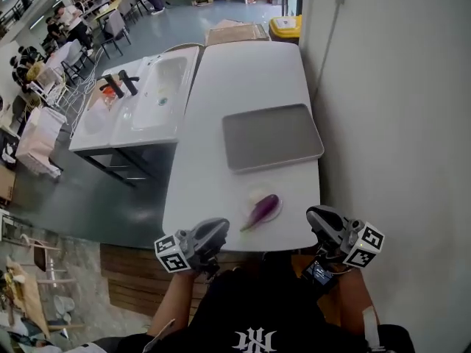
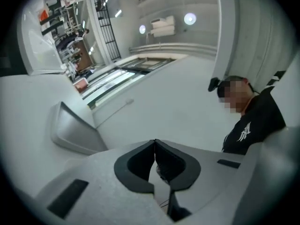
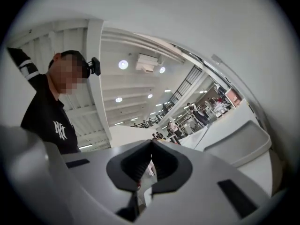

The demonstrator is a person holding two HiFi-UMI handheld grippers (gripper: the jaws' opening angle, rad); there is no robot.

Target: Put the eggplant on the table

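The eggplant (image 1: 263, 210), long, slim and shiny purple, is lying slantwise on a small pale plate (image 1: 257, 195) near the front edge of the white table (image 1: 243, 72). The left gripper (image 1: 213, 234) and the right gripper (image 1: 318, 219) are holding their jaws pressed together, gripping nothing.

The black shirt (image 1: 221, 307) bears an illegible white monogram (image 1: 254, 340).

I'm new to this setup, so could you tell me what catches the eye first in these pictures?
The purple eggplant stands out, lying on a pale plate near the front edge of the white table. Behind it sits an empty grey tray, and the left gripper and right gripper hang shut and empty at that edge.
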